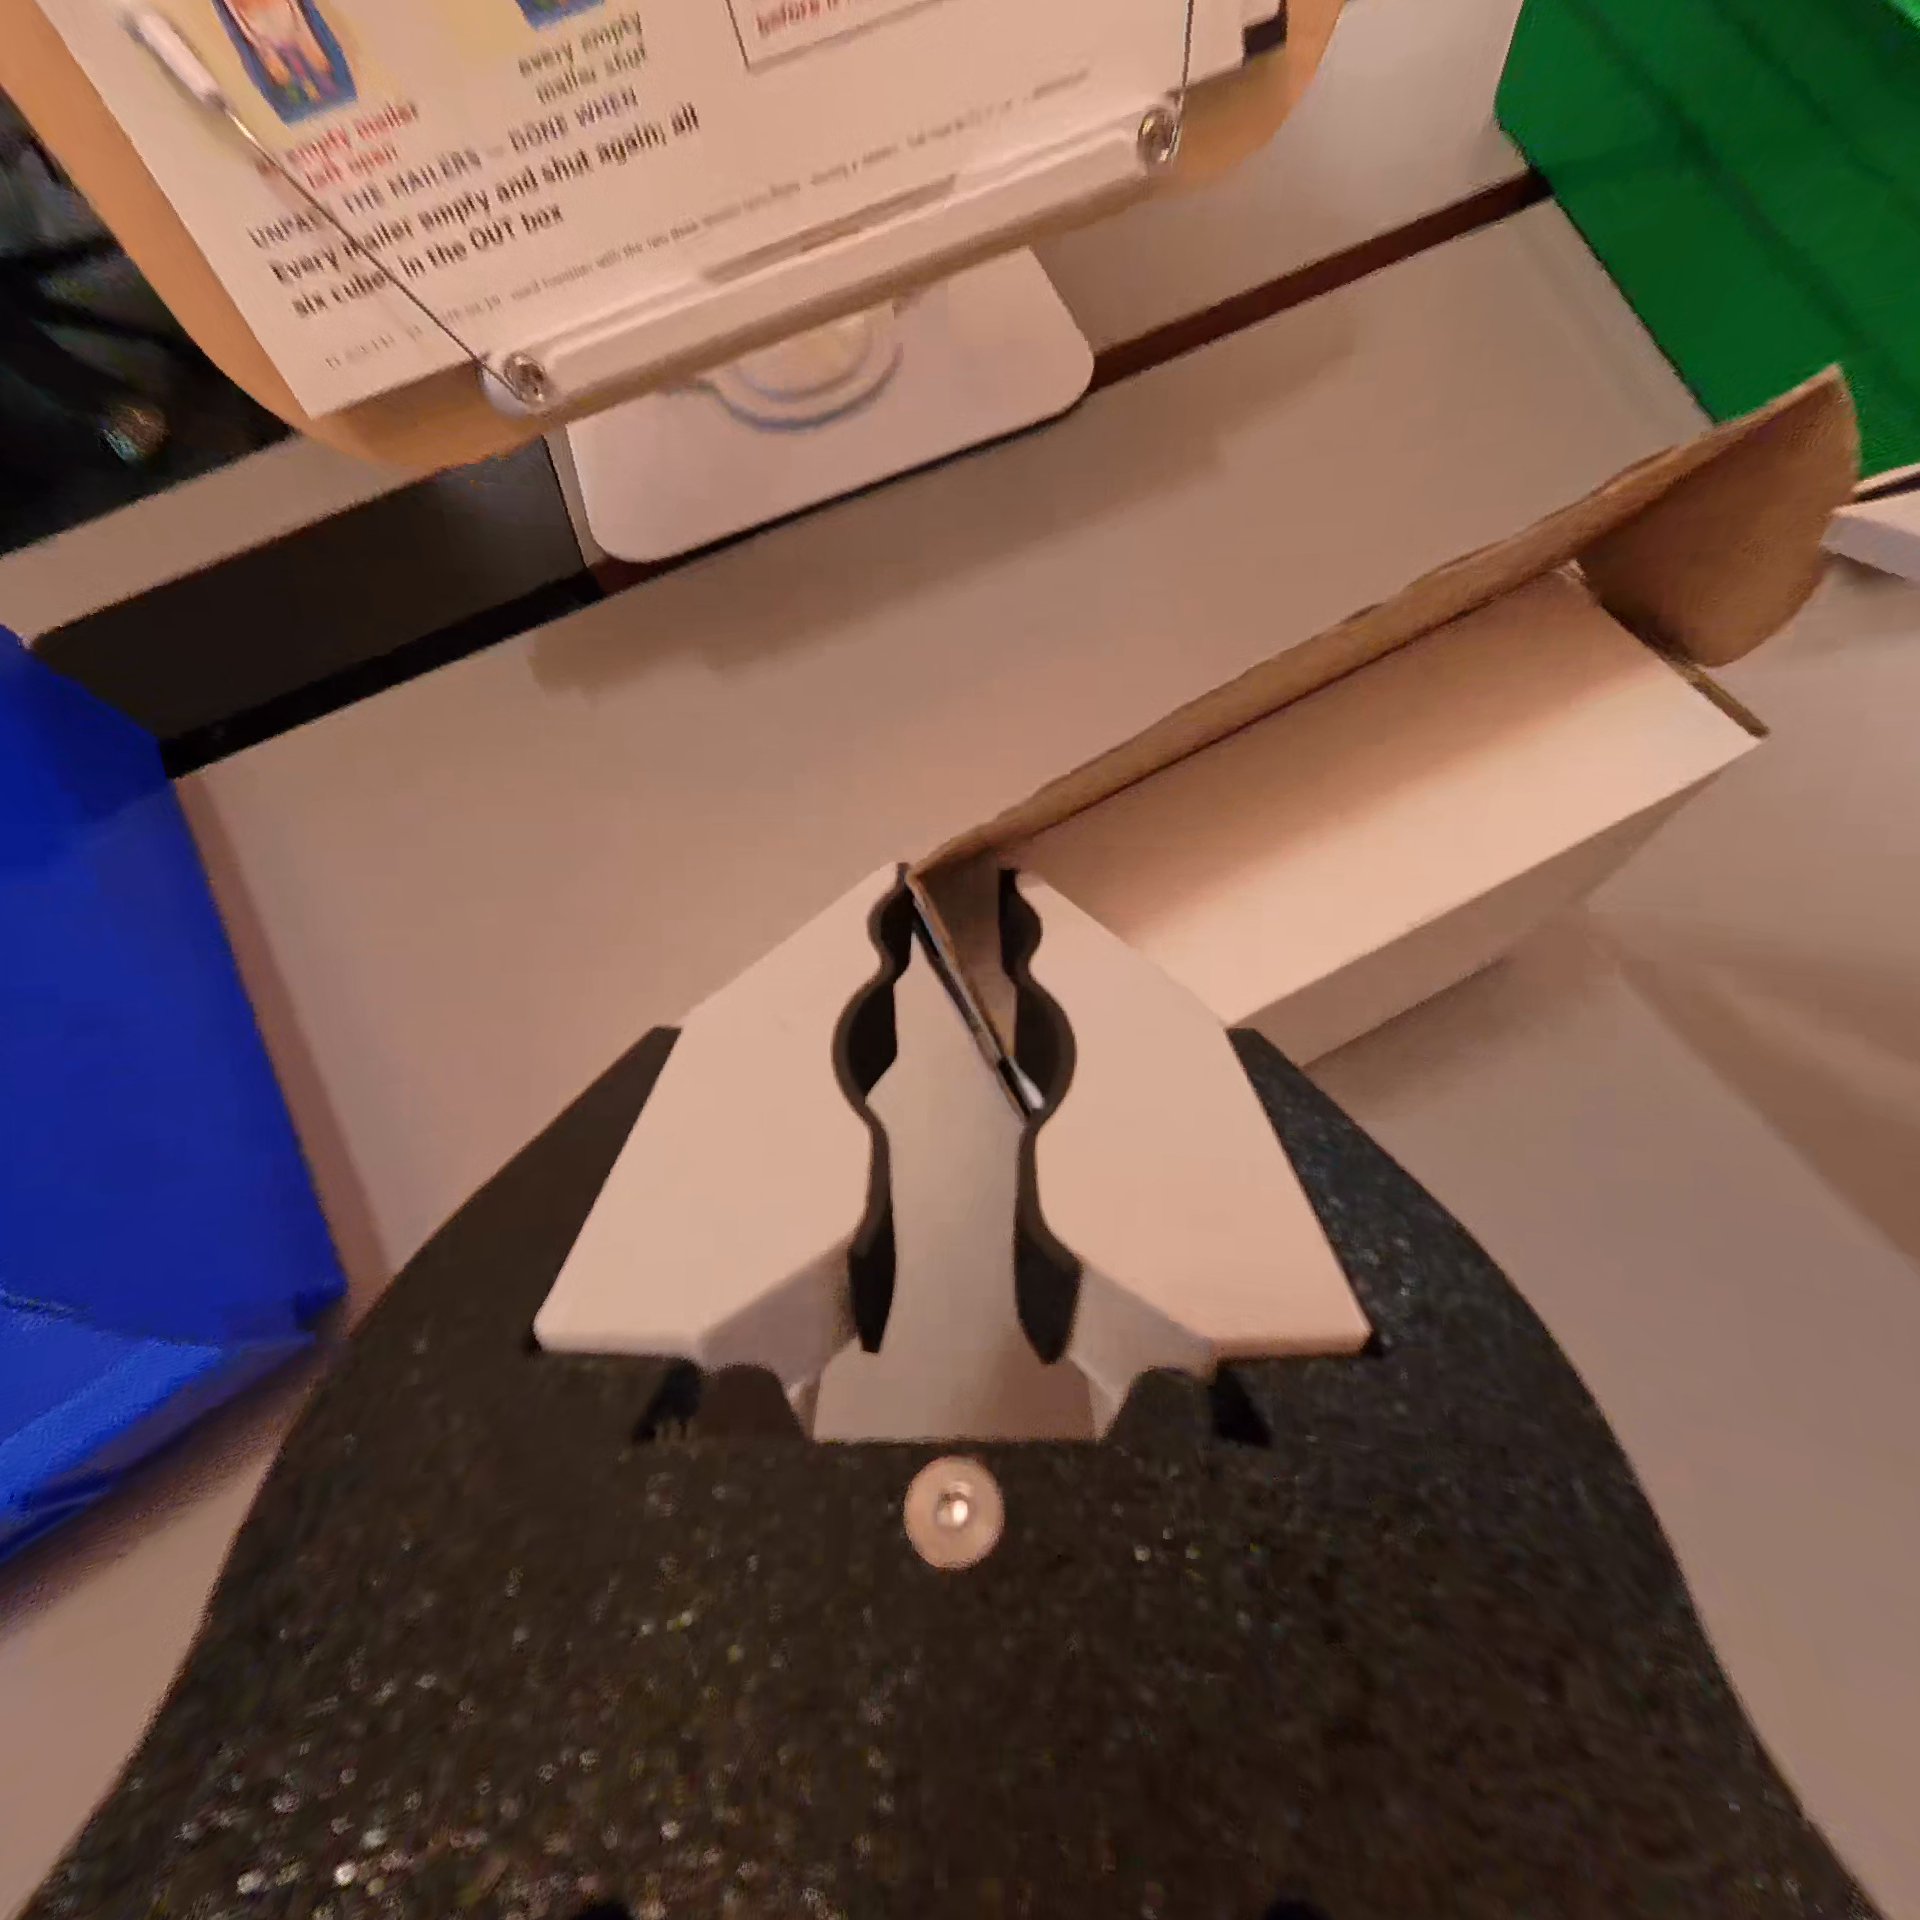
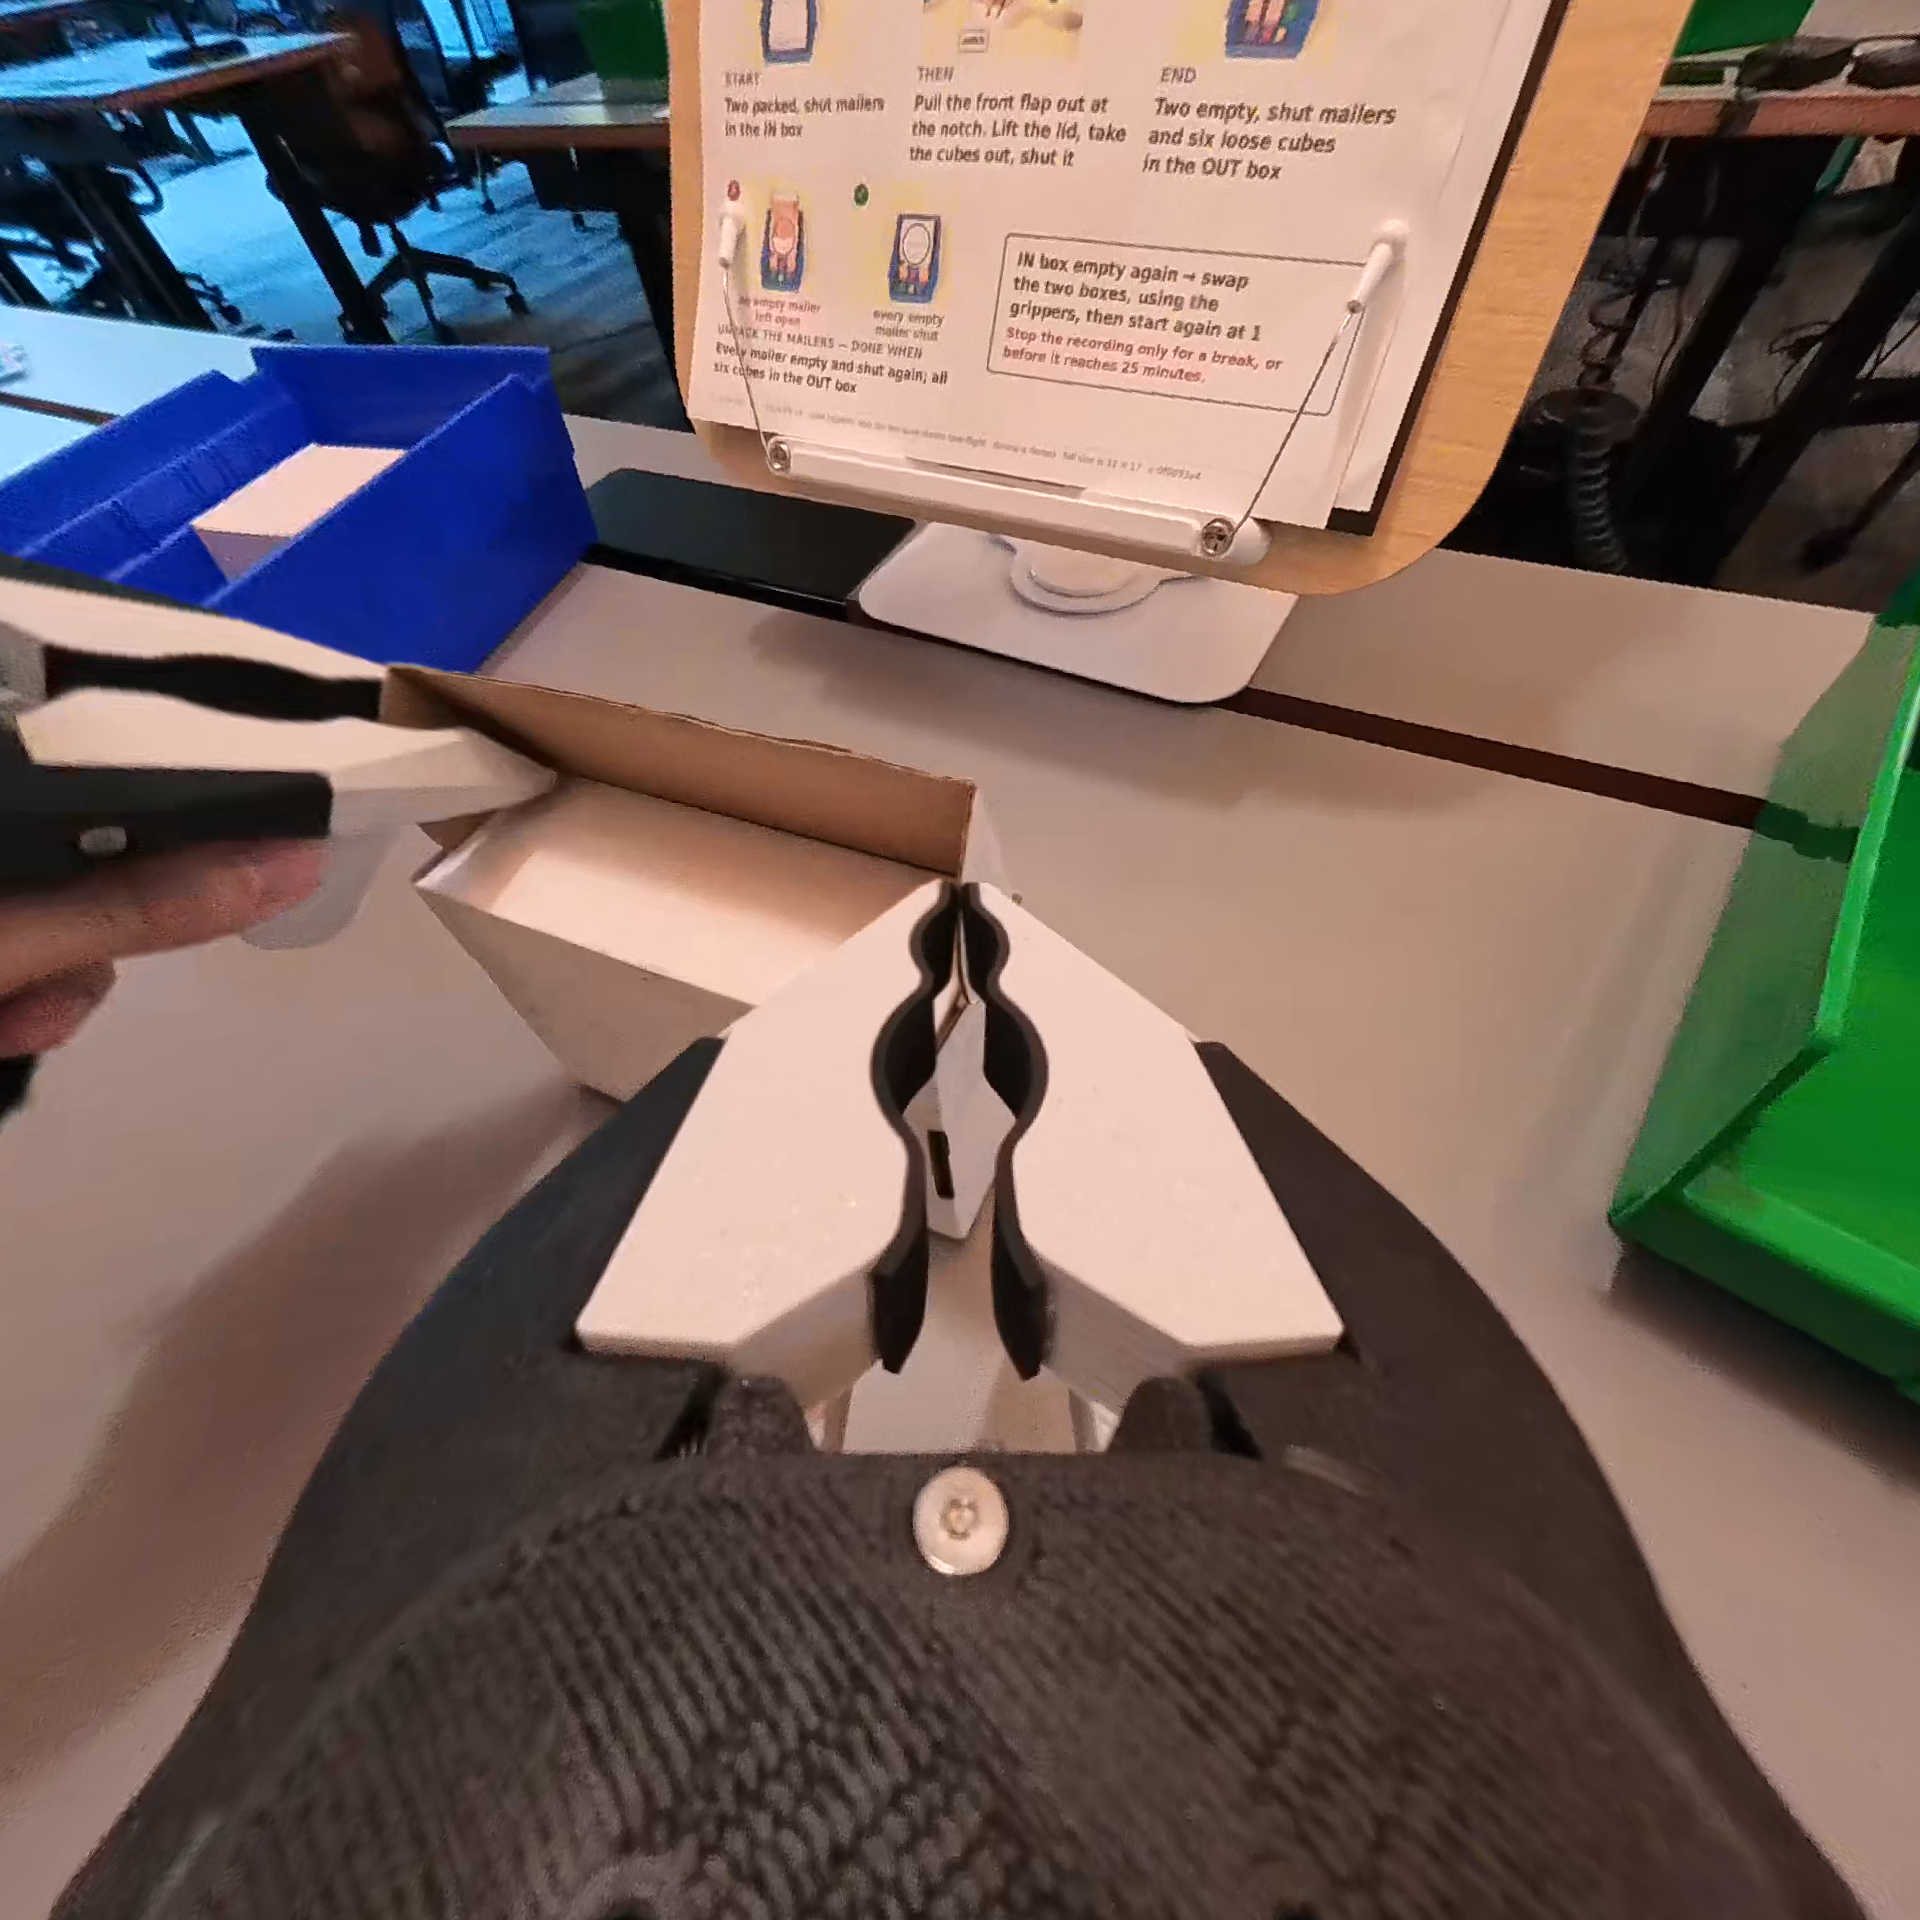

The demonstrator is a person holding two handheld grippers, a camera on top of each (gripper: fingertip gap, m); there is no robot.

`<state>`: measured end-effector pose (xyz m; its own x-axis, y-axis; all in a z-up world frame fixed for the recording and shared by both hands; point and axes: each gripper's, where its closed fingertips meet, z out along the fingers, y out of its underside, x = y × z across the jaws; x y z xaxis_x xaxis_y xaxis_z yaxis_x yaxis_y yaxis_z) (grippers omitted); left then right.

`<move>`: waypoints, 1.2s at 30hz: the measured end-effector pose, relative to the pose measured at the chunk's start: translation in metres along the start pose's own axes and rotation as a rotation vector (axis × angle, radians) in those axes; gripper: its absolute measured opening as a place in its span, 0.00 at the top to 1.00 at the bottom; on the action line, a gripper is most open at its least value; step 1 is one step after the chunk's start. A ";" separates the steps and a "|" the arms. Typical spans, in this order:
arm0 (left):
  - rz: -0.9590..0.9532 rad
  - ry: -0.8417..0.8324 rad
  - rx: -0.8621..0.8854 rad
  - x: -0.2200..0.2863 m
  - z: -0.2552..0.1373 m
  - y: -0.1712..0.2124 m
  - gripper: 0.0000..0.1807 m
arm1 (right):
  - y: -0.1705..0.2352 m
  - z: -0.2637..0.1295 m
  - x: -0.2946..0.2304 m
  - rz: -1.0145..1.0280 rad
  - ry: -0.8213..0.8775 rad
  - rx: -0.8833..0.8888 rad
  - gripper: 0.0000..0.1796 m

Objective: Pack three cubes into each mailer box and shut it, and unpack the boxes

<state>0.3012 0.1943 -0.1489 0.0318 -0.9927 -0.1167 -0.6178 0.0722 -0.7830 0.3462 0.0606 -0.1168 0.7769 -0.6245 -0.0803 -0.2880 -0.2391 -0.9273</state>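
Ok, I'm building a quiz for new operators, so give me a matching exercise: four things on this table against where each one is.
Things:
1 blue bin
2 green bin
3 mailer box
4 instruction sheet

Places:
a right side of the table
b gripped by left gripper and right gripper
c on a stand at the back
d left side, white box inside

Pairs: 1-d; 2-a; 3-b; 4-c
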 end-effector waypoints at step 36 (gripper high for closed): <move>0.017 -0.172 0.253 0.003 -0.001 0.004 0.91 | 0.000 0.006 0.001 -0.054 0.026 0.004 1.00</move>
<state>0.2982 0.1919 -0.1520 0.1693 -0.9616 -0.2161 -0.4046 0.1322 -0.9049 0.3505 0.0643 -0.1191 0.7766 -0.6297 -0.0210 -0.2441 -0.2700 -0.9314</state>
